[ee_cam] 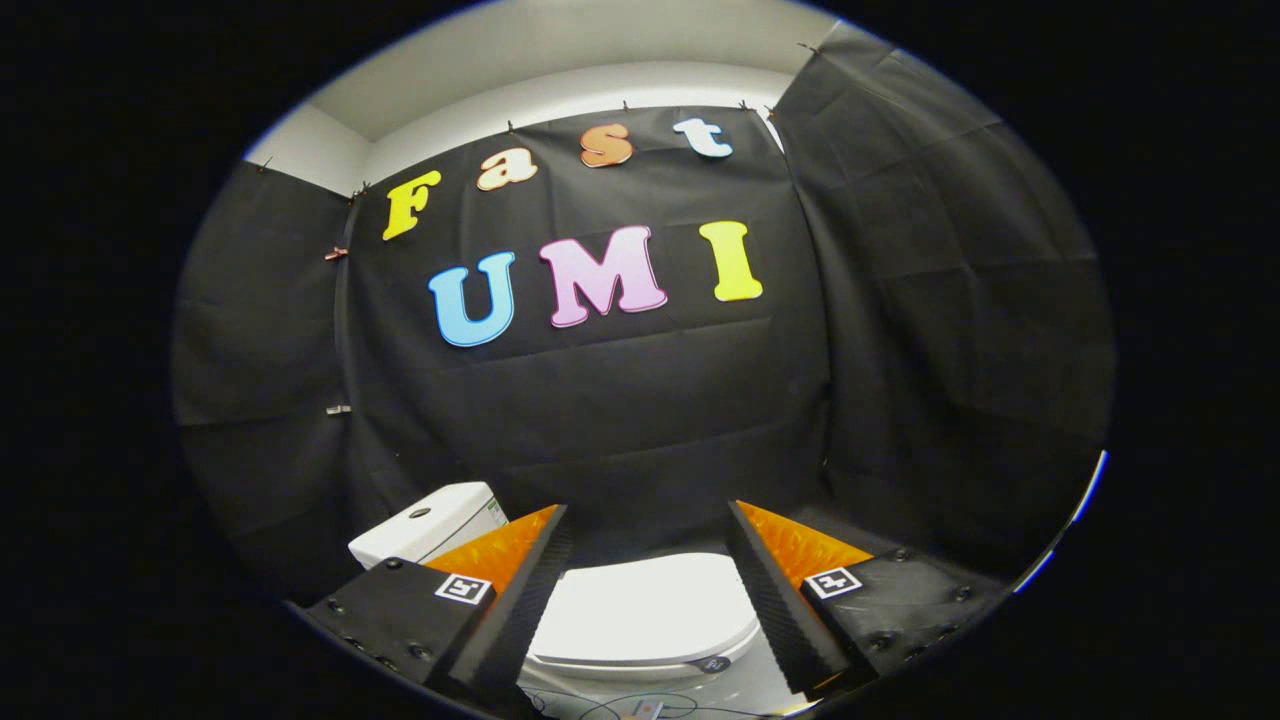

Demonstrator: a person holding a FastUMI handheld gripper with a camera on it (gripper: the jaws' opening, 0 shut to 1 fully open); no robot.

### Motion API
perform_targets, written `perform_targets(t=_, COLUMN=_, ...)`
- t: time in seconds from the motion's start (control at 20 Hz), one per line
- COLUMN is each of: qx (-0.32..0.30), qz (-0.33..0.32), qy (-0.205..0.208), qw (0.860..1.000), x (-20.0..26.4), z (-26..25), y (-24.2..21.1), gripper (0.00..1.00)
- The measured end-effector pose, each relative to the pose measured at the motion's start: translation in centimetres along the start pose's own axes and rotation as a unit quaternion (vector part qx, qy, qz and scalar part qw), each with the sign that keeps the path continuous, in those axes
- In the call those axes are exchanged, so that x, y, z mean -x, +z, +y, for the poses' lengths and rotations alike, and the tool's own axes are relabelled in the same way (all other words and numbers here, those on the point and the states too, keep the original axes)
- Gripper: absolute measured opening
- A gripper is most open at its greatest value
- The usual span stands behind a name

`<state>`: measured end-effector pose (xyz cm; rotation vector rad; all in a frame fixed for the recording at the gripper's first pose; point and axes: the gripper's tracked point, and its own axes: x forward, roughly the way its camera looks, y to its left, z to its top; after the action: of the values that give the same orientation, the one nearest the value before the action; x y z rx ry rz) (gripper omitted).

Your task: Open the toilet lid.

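Note:
A white toilet stands low ahead of me, its lid [648, 610] lying flat and closed on the bowl. The white tank [425, 522] with a dark button on top sits behind it, partly hidden by one finger. My gripper [648, 560] is open, the two fingers spread wide apart, and the lid shows in the gap between them, below and beyond the tips. Nothing is held. The fingers hover above the lid and do not touch it.
Black cloth walls close the booth behind and on both sides of the toilet. A pale floor [740, 685] shows in front of the bowl, with a thin cable and a small object [648, 708] lying on it.

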<state>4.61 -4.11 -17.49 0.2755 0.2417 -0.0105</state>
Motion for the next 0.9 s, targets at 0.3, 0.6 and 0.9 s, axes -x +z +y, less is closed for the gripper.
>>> perform_targets(t=0.3, qx=-0.063, qz=0.063, qy=0.006, qw=0.996, x=-3.5, z=-2.7, y=-7.6, gripper=0.97)
perform_targets(t=0.6, qx=-0.140, qz=0.127, qy=0.004, qw=0.982, x=-5.4, z=-4.9, y=-14.7, gripper=0.97)
perform_targets(t=0.9, qx=-0.203, qz=0.177, qy=-0.006, qw=0.963, x=-7.0, z=-6.9, y=-21.0, gripper=0.97)
